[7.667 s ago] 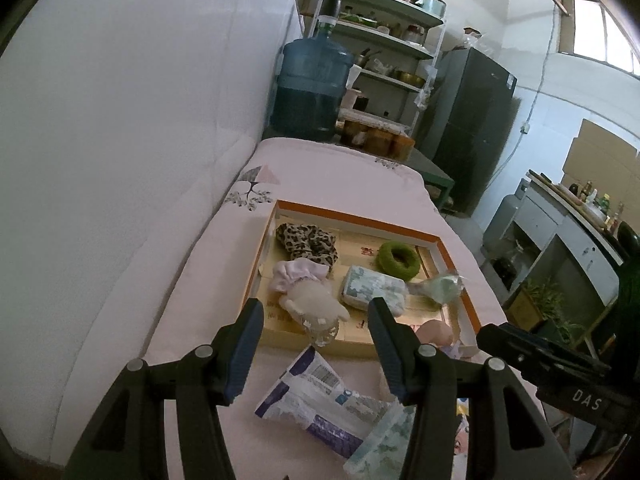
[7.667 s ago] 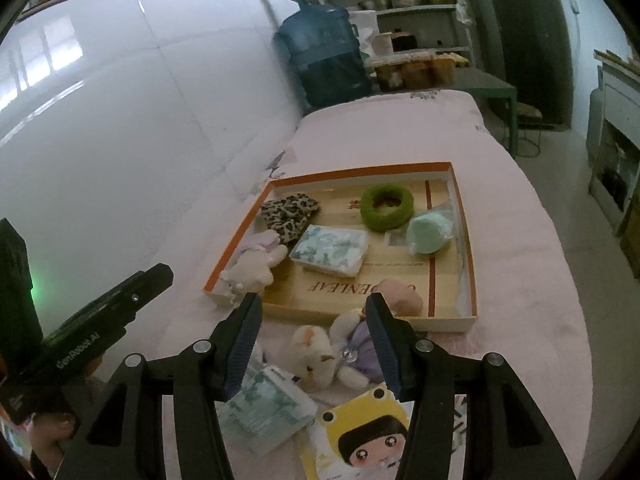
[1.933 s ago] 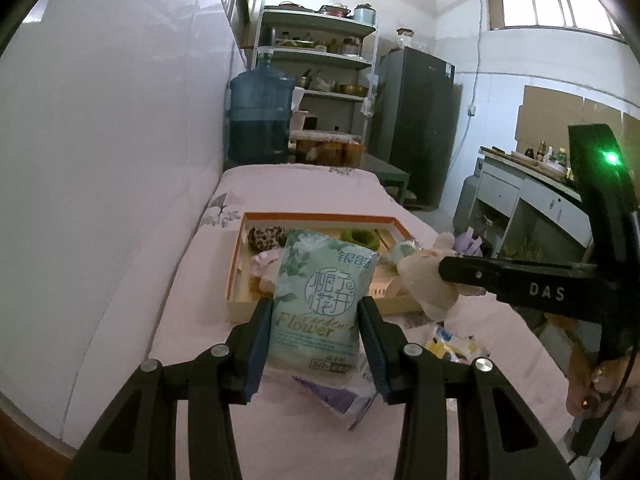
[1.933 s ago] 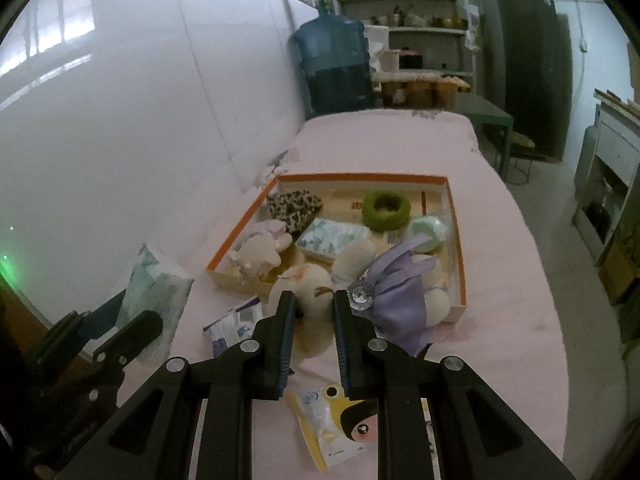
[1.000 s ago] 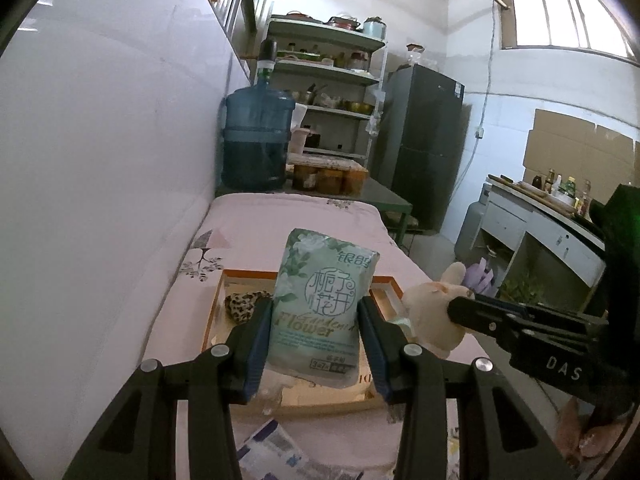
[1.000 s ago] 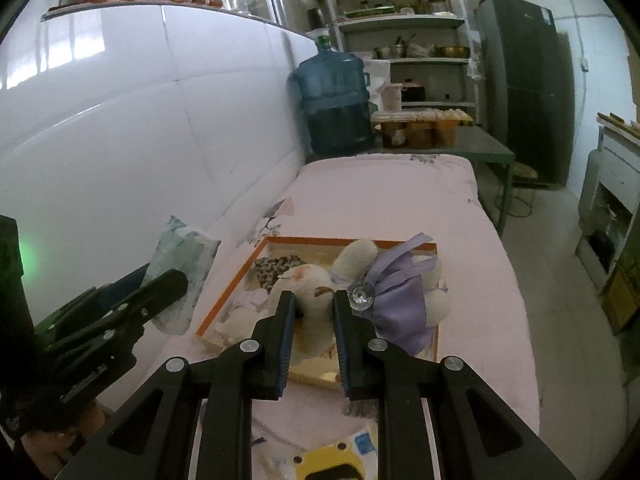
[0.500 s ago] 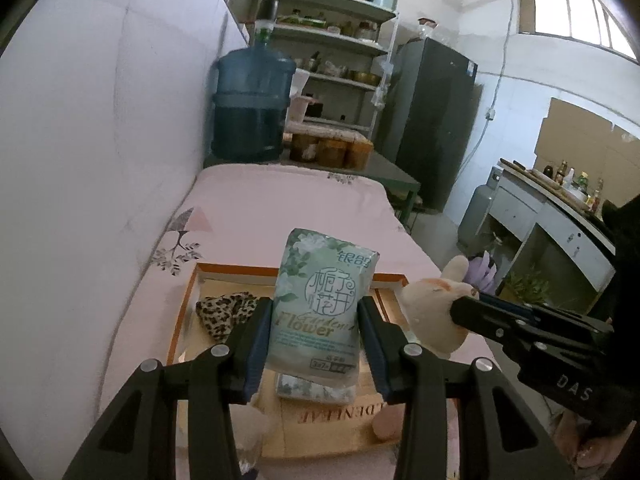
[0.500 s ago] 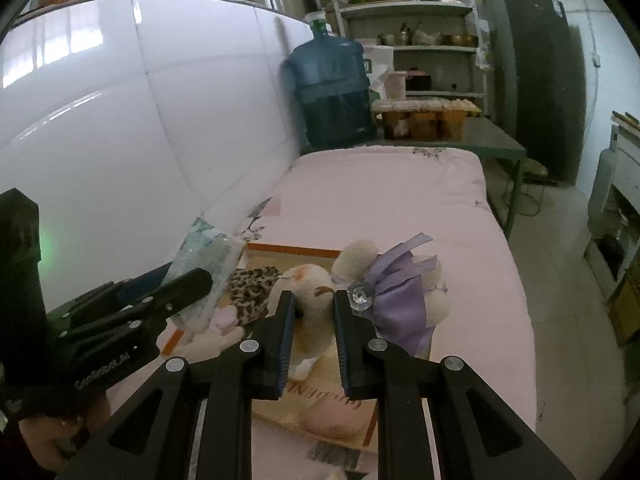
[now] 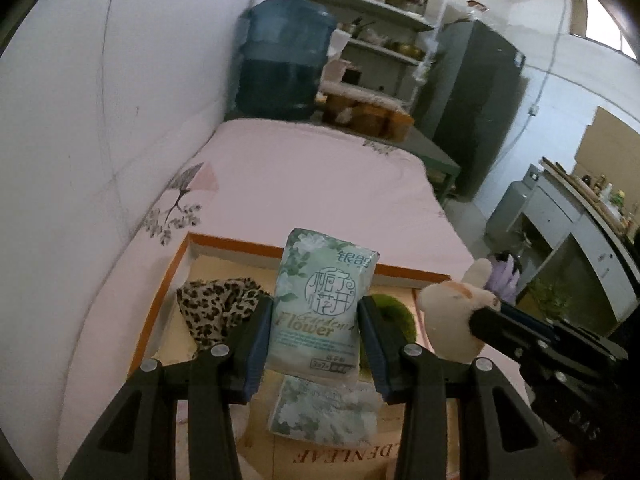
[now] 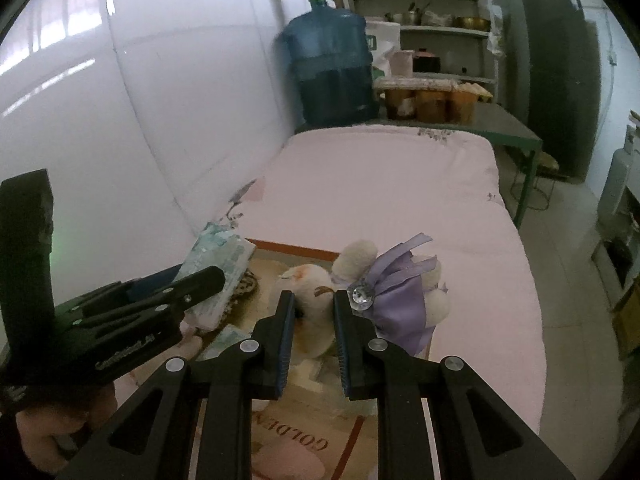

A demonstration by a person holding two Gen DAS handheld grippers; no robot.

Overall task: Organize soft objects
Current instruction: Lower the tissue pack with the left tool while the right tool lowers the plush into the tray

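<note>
Hanging upright over the orange-rimmed tray (image 9: 224,240), the tissue pack (image 9: 320,304) is clamped by the left gripper (image 9: 316,340), while the plush toy (image 10: 320,292) beside it is pinched in the right gripper (image 10: 314,320).

Tissue pack (image 9: 324,304) showing pale green floral print; plush toy (image 10: 316,292) showing cream, wearing lilac dress; cloth (image 9: 212,308) showing leopard spots; tray (image 9: 168,276) showing orange rim; bed cover (image 9: 312,184) showing pink.

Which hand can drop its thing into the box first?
Probably the left. The left gripper holds the tissue pack upright right over the tray, above a matching pack. The right gripper holds the plush bunny over the tray too, so it is close.
</note>
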